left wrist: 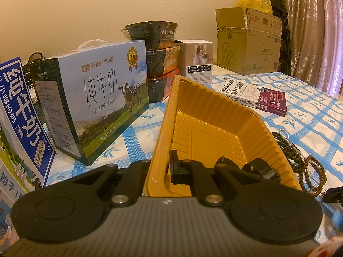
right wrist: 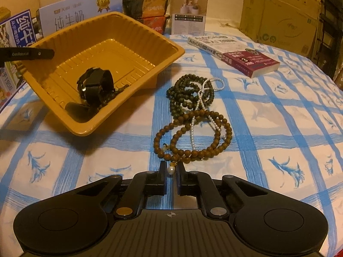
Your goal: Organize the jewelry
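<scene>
A yellow plastic tray (left wrist: pixel 214 100) is tipped up on the blue-checked cloth, and my left gripper (left wrist: pixel 162 160) is shut on its near wall, one finger inside and one outside. In the right wrist view the tray (right wrist: pixel 133 34) holds a black watch (right wrist: pixel 96 81) and a dark bead string (right wrist: pixel 111 96). To its right lie a dark green bead string (right wrist: pixel 188 90), a white pearl strand (right wrist: pixel 201 100) and a brown bead bracelet (right wrist: pixel 193 132), tangled together. My right gripper (right wrist: pixel 171 171) is shut on the bracelet's white pearl charm (right wrist: pixel 170 169).
Two milk cartons (left wrist: pixel 96 98) stand left of the tray. Behind it are stacked food bowls (left wrist: pixel 158 49) and a small white box (left wrist: pixel 197 60). An AutoCAD book (right wrist: pixel 235 53) lies at the back right, with a cardboard box (right wrist: pixel 278 15) beyond.
</scene>
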Demonstrator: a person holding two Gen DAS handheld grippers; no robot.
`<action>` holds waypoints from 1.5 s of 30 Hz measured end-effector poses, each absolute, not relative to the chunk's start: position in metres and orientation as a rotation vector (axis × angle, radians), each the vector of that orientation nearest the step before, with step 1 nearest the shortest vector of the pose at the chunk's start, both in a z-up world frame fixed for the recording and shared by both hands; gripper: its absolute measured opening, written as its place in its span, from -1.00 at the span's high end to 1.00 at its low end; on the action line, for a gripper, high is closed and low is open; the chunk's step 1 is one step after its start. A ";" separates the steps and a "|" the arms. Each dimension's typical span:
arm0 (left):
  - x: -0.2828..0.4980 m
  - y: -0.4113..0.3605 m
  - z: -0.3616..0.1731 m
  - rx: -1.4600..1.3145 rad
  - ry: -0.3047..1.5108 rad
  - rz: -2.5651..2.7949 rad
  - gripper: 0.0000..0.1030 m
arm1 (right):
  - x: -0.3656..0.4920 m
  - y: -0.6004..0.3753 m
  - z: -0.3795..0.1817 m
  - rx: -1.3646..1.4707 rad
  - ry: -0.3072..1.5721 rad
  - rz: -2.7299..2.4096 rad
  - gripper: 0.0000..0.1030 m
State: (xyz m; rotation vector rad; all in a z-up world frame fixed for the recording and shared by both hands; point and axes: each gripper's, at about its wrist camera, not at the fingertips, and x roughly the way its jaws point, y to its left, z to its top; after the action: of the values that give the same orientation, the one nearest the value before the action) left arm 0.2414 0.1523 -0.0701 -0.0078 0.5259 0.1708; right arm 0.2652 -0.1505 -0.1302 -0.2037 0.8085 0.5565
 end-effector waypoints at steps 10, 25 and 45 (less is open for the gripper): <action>0.241 0.152 -0.070 -0.006 0.526 0.171 0.89 | 0.267 -0.147 -0.103 -0.155 0.732 0.583 0.84; 0.241 0.153 -0.072 0.001 0.531 0.165 0.89 | 0.308 -0.098 -0.084 -0.009 0.658 0.723 0.84; 0.246 0.156 -0.071 0.000 0.532 0.161 0.88 | 0.326 -0.079 -0.089 -0.018 0.653 0.735 0.56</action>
State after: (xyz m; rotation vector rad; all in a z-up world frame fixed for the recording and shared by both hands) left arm 0.2455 0.1562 -0.0711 -0.0003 0.5317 0.1612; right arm 0.3257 -0.0790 -0.0887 -0.0180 0.6526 0.7349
